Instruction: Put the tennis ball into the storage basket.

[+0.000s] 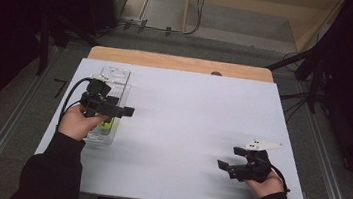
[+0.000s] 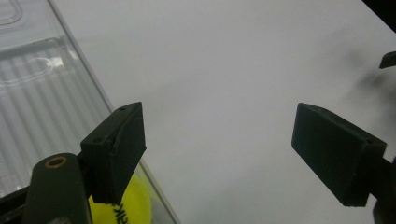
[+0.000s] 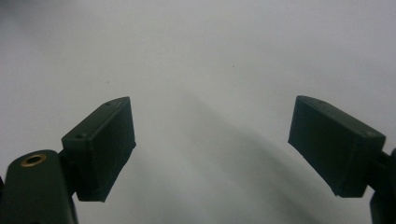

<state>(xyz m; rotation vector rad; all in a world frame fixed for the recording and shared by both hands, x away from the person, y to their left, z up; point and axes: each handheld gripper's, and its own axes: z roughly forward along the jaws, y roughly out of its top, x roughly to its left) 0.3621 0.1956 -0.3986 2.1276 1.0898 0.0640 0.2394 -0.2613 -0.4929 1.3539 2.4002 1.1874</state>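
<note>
You're holding the left tongs (image 1: 125, 110) apart and empty over the clear plastic case (image 1: 113, 85) at the tabletop's (image 1: 188, 111) left edge, yellow item (image 2: 122, 205) inside. You're parking the right tongs (image 1: 223, 166), also apart, clear of it.

Clear box (image 1: 108, 103): middle covered by the left hand-held gripper (image 1: 122, 110) and the hand (image 1: 77, 122) in the high view; cut off by the top and left edges in the left gripper view (image 2: 42, 93).
Yellow thing (image 2: 122, 201): partly hidden behind the near jaw, cut by the bottom edge; black lettering too cropped to read; a small yellow-green patch through the box wall in the high view (image 1: 104, 127), shape unclear.
Right hand-held gripper (image 1: 224, 166): a dark tip cut off at the right edge of the left gripper view (image 2: 388, 59), blurred.
Counter (image 1: 186, 126): near edge hidden under both sleeves.
Dark spot at far counter edge (image 1: 216, 74): too small to tell.
</note>
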